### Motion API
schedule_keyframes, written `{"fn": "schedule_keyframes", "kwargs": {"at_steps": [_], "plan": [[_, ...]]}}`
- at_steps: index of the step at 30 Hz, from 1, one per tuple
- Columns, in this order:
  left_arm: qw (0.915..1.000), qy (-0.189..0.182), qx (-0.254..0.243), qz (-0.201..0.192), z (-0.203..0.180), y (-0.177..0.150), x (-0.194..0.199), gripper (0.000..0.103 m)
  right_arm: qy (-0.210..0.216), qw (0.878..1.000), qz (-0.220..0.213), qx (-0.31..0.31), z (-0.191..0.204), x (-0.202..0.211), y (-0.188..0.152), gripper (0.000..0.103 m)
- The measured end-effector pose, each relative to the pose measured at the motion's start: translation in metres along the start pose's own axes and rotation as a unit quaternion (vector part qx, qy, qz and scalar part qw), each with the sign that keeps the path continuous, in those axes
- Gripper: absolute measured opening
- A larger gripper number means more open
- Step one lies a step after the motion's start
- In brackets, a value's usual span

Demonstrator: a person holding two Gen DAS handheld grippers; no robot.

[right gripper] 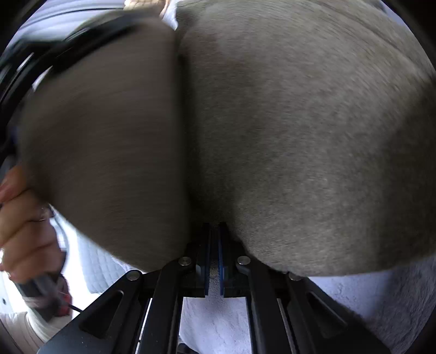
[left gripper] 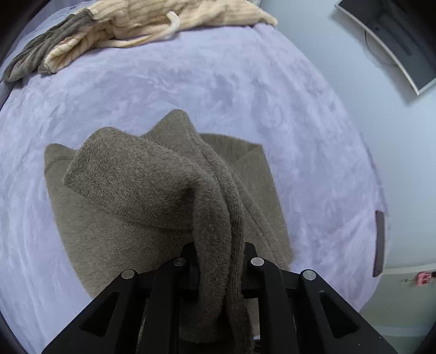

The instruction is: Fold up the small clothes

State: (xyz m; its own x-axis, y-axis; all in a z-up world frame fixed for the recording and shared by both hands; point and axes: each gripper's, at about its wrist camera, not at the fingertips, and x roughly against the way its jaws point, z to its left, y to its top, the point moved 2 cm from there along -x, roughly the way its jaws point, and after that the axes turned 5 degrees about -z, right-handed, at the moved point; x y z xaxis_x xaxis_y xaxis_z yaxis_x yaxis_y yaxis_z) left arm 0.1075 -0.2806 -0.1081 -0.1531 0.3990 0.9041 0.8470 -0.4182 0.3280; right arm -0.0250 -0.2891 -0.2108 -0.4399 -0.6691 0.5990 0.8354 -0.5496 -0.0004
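Item: taupe knit garment (left gripper: 152,190), small, soft, lying on the lavender fleece blanket (left gripper: 218,89). I am reading it as part-folded: a flat lower layer is spreading on the blanket, and a raised flap is draping up from it toward my left gripper.

Left gripper (left gripper: 219,261): I am seeing its fingers closed on a bunched edge of the garment, cloth running between them and hanging past the camera. The flap is rising from the flat layer straight ahead of the claw, so the held edge is the near one and the body of the piece is lying forward and slightly left.

Right gripper (right gripper: 215,261): I am seeing its blue-lined jaws pressed nearly together with a thin strip of knit pinched between them. The garment is filling almost the whole right-wrist view, blurred, lifted just in front of the lens.

Relation that matters: both claws are holding the same near edge, and the long run of cloth is stretching away from them across the blanket. I am judging that the coming move is carrying that edge forward over the flat layer, both hands travelling together so the fold line stays square.

Other stock: a cream ribbed garment (left gripper: 163,19) with a grey piece (left gripper: 41,51) beside it, well apart at the far edge. A hand (right gripper: 24,226) is gripping a handle at the left.
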Motion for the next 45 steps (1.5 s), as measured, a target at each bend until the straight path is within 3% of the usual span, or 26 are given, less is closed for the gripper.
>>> {"fn": "schedule_keyframes", "kwargs": {"at_steps": [4,8,12,15,16,17,18,19,20,23,25,28,31,35,39,41,42,44,45], "plan": [[0.999,0.037,-0.024,-0.008,-0.012,-0.009,-0.009,0.016,0.011,1.0,0.006,-0.009,-0.004,0.002,0.0,0.001],[0.998,0.047,-0.041,-0.007,-0.016,-0.009,0.001,0.016,-0.001,1.0,0.006,-0.006,-0.003,0.019,0.002,0.001],[0.9976,0.048,-0.041,-0.027,-0.014,-0.009,0.02,0.016,-0.021,0.999,-0.039,0.004,-0.005,0.057,0.013,0.006],[0.9981,0.046,-0.024,-0.035,-0.009,-0.01,0.025,0.016,0.009,0.996,-0.079,-0.033,-0.02,0.085,0.031,0.011],[0.9983,0.043,-0.018,-0.034,-0.007,-0.011,0.025,0.023,0.024,0.995,-0.084,-0.049,-0.026,0.09,0.038,0.017],[0.9987,0.035,-0.012,-0.037,-0.006,-0.012,0.026,0.042,0.037,0.993,-0.089,-0.062,-0.03,0.093,0.043,0.021],[0.9986,0.032,-0.009,-0.041,-0.006,-0.012,0.027,0.056,0.058,0.991,-0.095,-0.076,-0.033,0.096,0.049,0.033],[0.9979,0.034,-0.008,-0.053,-0.008,-0.012,0.032,0.075,0.077,0.988,-0.099,-0.089,-0.036,0.098,0.054,0.043],[0.9971,0.035,-0.013,-0.065,-0.011,-0.012,0.036,0.08,0.099,0.984,-0.103,-0.103,-0.037,0.098,0.061,0.048],[0.9951,0.035,-0.032,-0.087,-0.021,-0.011,0.05,0.08,0.164,0.969,-0.114,-0.149,-0.044,0.095,0.075,0.053],[0.994,0.034,-0.024,-0.102,-0.017,-0.01,0.059,0.08,0.182,0.962,-0.111,-0.171,-0.047,0.09,0.09,0.055],[0.9922,0.048,0.003,-0.115,0.005,-0.012,0.07,0.08,0.189,0.962,-0.096,-0.171,-0.044,0.082,0.098,0.055],[0.9884,0.096,0.036,-0.112,0.044,-0.019,0.068,0.08,0.19,0.964,-0.089,-0.165,-0.042,0.082,0.109,0.056],[0.9773,0.169,0.092,-0.089,0.107,-0.035,0.057,0.08,0.171,0.973,-0.077,-0.133,-0.018,0.067,0.134,0.057],[0.9672,0.203,0.124,-0.089,0.14,-0.047,0.051,0.08,0.099,0.993,-0.039,-0.042,0.009,0.059,0.151,0.057],[0.9667,0.204,0.127,-0.086,0.145,-0.05,0.047,0.08,0.043,0.998,-0.034,0.017,0.025,0.052,0.158,0.045],[0.9664,0.206,0.128,-0.086,0.146,-0.05,0.045,0.08,0.004,0.998,-0.037,0.056,0.036,0.048,0.161,0.014],[0.9663,0.208,0.125,-0.086,0.142,-0.05,0.045,0.08,-0.057,0.991,-0.043,0.115,0.056,0.043,0.163,0.014],[0.9675,0.204,0.12,-0.089,0.139,-0.049,0.047,0.08,-0.053,0.988,-0.052,0.139,0.065,0.048,0.16,0.014]]}}
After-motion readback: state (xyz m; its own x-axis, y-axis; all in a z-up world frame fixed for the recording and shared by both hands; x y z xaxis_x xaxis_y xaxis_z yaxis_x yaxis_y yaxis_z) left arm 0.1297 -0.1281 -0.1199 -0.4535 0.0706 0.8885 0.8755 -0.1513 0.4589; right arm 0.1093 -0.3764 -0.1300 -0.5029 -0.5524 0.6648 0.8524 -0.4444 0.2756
